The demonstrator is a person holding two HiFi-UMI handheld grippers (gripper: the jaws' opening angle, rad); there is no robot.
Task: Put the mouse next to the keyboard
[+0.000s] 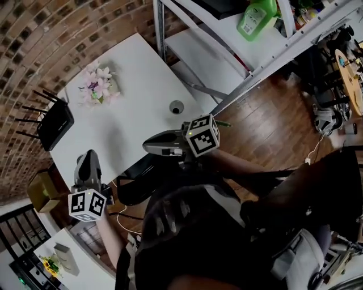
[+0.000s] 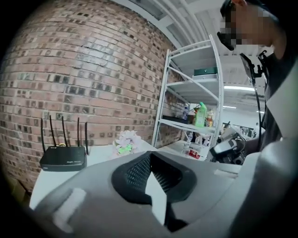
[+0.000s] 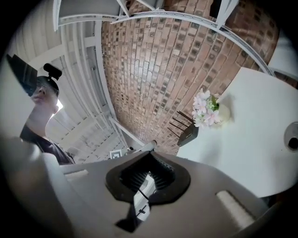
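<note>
No mouse or keyboard shows in any view. In the head view my left gripper (image 1: 86,157) hangs off the near left corner of the white table (image 1: 142,79), its jaws together and empty. My right gripper (image 1: 150,146) is over the table's near edge and points left, also closed with nothing in it. In the left gripper view the left gripper (image 2: 156,186) has its grey jaws meeting, and the tabletop lies beyond. The right gripper (image 3: 143,188) looks the same in its own view, tilted on its side.
A black router (image 1: 54,124) with antennas sits on the table's left edge. A pot of pink flowers (image 1: 97,85) stands beside it. There is a round cable hole (image 1: 177,106) near the right edge. A white metal shelf (image 1: 227,34) holds a green bottle (image 1: 256,17). A dark chair (image 1: 136,181) is under the table.
</note>
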